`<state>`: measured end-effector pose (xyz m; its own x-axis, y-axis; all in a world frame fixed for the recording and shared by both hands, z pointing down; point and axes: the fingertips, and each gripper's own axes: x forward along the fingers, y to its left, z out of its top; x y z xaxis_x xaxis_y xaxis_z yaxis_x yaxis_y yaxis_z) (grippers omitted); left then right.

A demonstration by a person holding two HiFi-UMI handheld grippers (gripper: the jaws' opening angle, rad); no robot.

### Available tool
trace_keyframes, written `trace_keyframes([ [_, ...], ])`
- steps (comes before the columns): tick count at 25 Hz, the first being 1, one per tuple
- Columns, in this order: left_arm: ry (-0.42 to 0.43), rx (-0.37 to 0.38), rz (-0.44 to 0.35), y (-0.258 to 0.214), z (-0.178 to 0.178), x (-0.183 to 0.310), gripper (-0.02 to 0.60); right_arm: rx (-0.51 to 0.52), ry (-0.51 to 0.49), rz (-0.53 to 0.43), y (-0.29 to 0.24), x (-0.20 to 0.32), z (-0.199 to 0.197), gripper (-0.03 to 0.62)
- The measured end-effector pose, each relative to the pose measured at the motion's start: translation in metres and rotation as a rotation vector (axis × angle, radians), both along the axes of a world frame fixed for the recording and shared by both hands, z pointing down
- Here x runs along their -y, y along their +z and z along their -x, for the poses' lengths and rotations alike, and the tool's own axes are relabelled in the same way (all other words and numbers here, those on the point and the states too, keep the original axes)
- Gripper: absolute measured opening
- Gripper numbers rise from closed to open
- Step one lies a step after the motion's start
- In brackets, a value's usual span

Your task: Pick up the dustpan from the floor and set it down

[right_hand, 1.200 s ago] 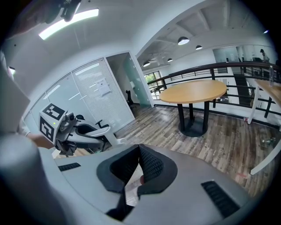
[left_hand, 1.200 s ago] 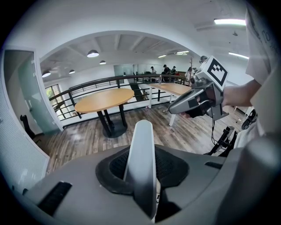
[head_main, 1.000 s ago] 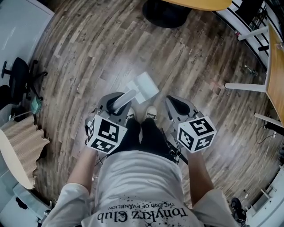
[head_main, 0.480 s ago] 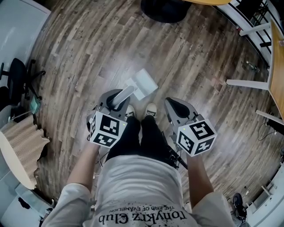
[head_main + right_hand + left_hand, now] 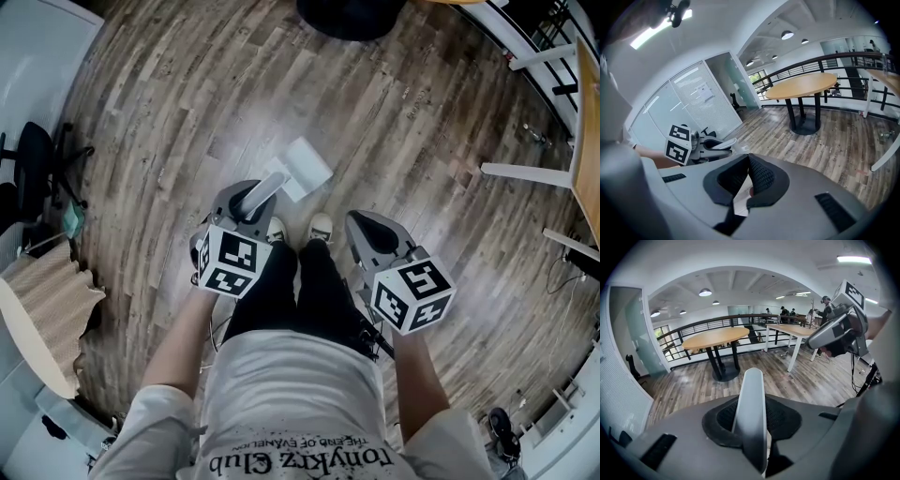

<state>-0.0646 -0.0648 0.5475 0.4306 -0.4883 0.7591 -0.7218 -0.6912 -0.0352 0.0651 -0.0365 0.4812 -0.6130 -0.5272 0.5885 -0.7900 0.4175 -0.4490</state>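
A pale grey dustpan hangs low over the wood floor just ahead of my shoes; whether it touches the floor I cannot tell. Its long handle runs back into my left gripper, which is shut on it. In the left gripper view the handle stands up between the black pads. My right gripper hovers beside my right leg, its pads meeting at the tip with nothing between them. The right gripper view also shows the left gripper gripping the handle.
A round wooden table on a black base stands ahead. White table legs and a railing are at the right. A black office chair and a beige folded thing are at the left. My shoes are right behind the dustpan.
My left gripper has sunk toward the floor with the dustpan in it, its marker cube looking smaller. The right gripper has dropped a little too.
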Motion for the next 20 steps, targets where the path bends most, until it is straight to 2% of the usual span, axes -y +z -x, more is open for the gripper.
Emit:
trace_keyframes([
  [20,-0.014,-0.008,-0.008,0.035,-0.008,0.018,0.114,-0.014,0.013,0.030,0.019,0.006,-0.004,0.025],
])
